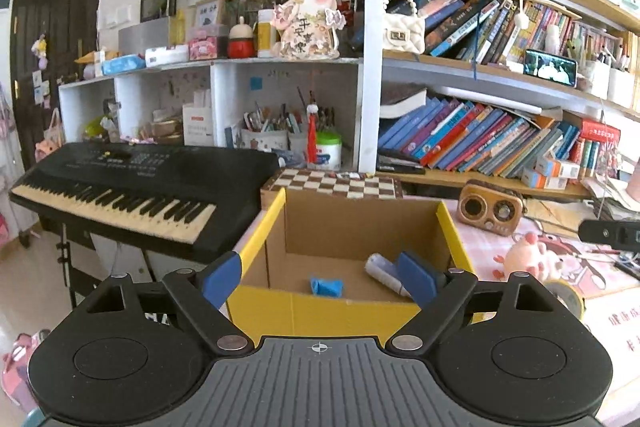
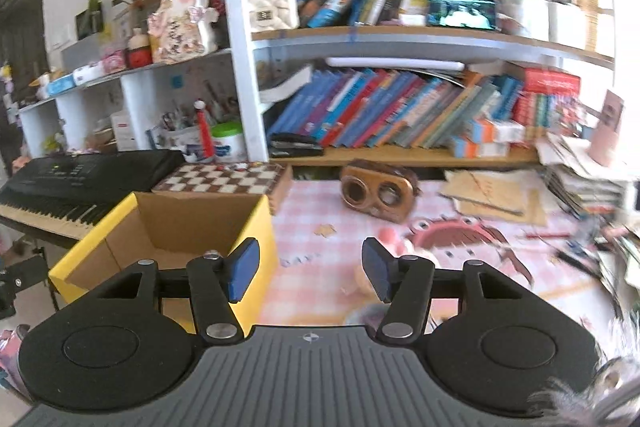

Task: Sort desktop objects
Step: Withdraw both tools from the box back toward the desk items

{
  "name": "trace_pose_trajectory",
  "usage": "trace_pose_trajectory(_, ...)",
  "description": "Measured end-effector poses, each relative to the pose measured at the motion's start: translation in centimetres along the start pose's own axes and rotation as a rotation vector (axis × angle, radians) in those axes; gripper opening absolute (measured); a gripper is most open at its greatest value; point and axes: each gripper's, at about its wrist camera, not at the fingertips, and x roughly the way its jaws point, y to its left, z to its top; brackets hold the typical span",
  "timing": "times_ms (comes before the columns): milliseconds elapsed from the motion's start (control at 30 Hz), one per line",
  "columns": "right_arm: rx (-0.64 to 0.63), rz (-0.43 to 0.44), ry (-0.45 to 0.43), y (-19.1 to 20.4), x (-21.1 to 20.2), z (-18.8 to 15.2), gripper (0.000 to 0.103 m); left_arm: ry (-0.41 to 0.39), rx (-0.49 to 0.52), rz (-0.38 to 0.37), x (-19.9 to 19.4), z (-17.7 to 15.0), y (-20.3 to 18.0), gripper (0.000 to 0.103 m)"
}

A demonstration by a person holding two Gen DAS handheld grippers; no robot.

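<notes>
Left gripper (image 1: 319,277) is hanging spread wide over the yellow cardboard box (image 1: 320,315), gripping nothing. Inside the box a small blue thing (image 1: 327,286) and a white tube (image 1: 386,273) are lying on the bottom. Right gripper (image 2: 310,273) is also sitting spread apart and empty, box to its left, pink pig toy (image 2: 394,247) lying just past its right finger on the checkered mat (image 2: 316,203).

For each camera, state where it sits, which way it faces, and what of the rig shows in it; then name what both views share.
Left wrist: sits behind the open left gripper, facing down into the yellow cardboard box toward the bookshelf.
Right wrist: sits behind the open right gripper, facing the pink checked table cover, with a pink plush toy behind its fingers.
Shared: box, chessboard, wooden radio, keyboard, bookshelf.
</notes>
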Motion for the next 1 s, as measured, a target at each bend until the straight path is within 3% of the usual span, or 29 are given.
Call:
trace_pose_trajectory(500,-0.065,-0.102,0.079,0.6,-4.9,-8.2,0.060,0.076,0.048,-0.054,-2.7,-5.4,-2.3,0.088)
trace_pose_trajectory(1000,-0.021,-0.130,0.205,-1.8,-6.2,-11.4,0.064,0.171,0.140,-0.156,-2.4,-8.0,-6.8,0.088)
